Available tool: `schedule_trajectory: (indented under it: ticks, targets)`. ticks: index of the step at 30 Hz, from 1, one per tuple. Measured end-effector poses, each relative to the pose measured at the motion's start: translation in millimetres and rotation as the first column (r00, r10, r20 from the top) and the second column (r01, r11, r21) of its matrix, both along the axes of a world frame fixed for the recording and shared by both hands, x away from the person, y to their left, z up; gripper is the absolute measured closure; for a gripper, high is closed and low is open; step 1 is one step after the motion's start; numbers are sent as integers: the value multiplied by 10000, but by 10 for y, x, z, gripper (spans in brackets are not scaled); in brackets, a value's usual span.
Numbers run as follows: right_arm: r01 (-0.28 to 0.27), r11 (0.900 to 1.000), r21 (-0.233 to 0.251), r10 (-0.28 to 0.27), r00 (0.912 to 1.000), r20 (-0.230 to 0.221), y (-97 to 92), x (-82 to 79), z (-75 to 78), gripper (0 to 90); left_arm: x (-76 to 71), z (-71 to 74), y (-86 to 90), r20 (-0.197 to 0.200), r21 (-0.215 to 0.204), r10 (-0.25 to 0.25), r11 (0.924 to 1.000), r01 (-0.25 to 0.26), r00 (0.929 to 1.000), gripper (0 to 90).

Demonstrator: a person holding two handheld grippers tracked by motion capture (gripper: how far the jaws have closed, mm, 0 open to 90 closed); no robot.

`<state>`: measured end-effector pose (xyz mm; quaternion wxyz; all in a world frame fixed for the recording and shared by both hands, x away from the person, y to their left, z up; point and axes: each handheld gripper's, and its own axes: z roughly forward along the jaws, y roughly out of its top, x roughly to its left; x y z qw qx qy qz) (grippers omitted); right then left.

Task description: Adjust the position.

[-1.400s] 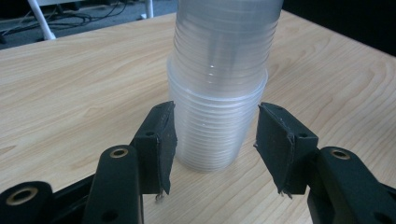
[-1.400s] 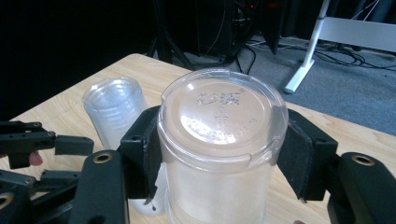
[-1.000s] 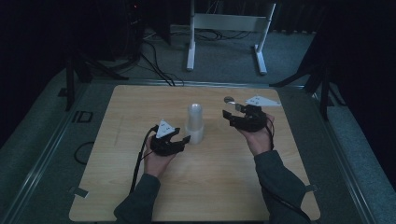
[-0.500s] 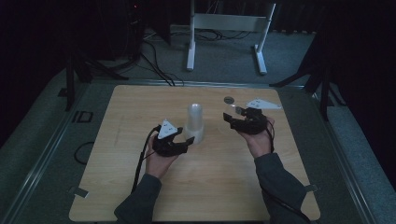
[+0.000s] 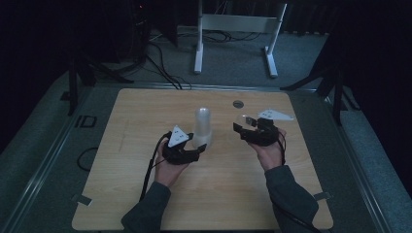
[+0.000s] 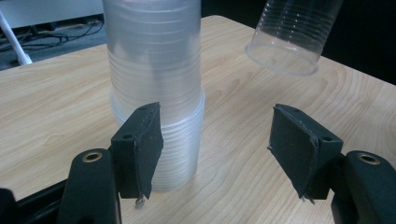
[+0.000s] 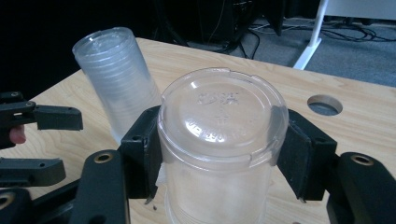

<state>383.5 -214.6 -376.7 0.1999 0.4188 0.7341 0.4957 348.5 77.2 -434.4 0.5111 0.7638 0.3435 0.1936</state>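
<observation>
Ribbed clear plastic cup stack (image 6: 154, 93) on wood-grain table (image 5: 145, 194), left claw (image 6: 215, 144) just spreading, right claw (image 7: 219, 154) pinching one cup (image 7: 219, 140)

- One stack of clear plastic cups (image 5: 201, 127) stands upside down on the table (image 5: 145, 194); how many cups are nested in it cannot be told, the rims blur together.
- One single clear cup (image 7: 219, 154), apart from the stack.
- Two hand-held grippers: left hand-held gripper (image 5: 197, 149), right hand-held gripper (image 5: 241, 125).
- One round hole (image 5: 237, 104) in the table.
- One table.
</observation>
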Motion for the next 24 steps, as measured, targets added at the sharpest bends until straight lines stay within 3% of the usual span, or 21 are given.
schedule_trajectory:
  ticks: [13, 24]
  targets:
    - [90, 9994, 321, -84, 9998, -178, 16, -81, -131, 383, -9, 1, -16, 128, -27, -15, 10000, 15, 9999, 335]
    - [268, 9956, 902, -244, 9993, -277, -4, -122, -227, 390, -18, 10, -89, 258, 126, -34, 9999, 31, 9997, 332]
